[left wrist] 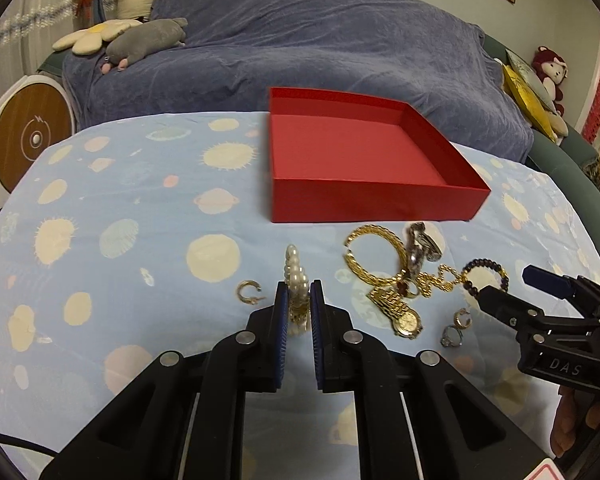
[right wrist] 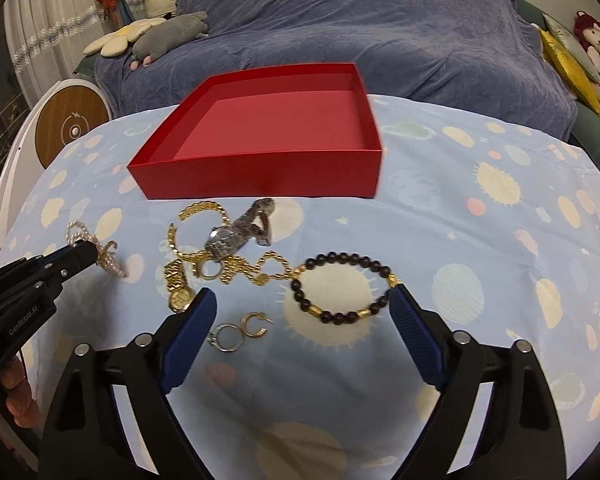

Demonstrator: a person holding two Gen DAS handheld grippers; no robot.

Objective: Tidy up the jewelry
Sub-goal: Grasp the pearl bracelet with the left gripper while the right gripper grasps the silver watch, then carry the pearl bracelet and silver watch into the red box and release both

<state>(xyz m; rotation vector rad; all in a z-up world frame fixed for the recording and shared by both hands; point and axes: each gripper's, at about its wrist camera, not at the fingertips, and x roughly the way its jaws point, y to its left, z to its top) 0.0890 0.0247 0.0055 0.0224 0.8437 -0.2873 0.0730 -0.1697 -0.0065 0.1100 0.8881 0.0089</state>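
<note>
My left gripper (left wrist: 299, 286) is shut on a pearl bracelet (left wrist: 296, 270), which stands on edge between the pads on the blue cloth; it also shows in the right wrist view (right wrist: 85, 236). My right gripper (right wrist: 302, 300) is open just above a dark bead bracelet (right wrist: 342, 286) that lies between its fingertips. An empty red box (left wrist: 360, 160) sits behind the jewelry and also shows in the right wrist view (right wrist: 268, 128). A tangle of gold chains (right wrist: 236, 266), a silver watch (right wrist: 240, 230) and a gold watch (left wrist: 400, 314) lies in front of it.
A gold hoop earring (left wrist: 249, 292) lies left of the pearls. Another hoop (right wrist: 254, 324) and a ring (right wrist: 226, 338) lie by my right gripper's left finger. A blue-covered sofa (left wrist: 300, 48) with plush toys stands behind the table.
</note>
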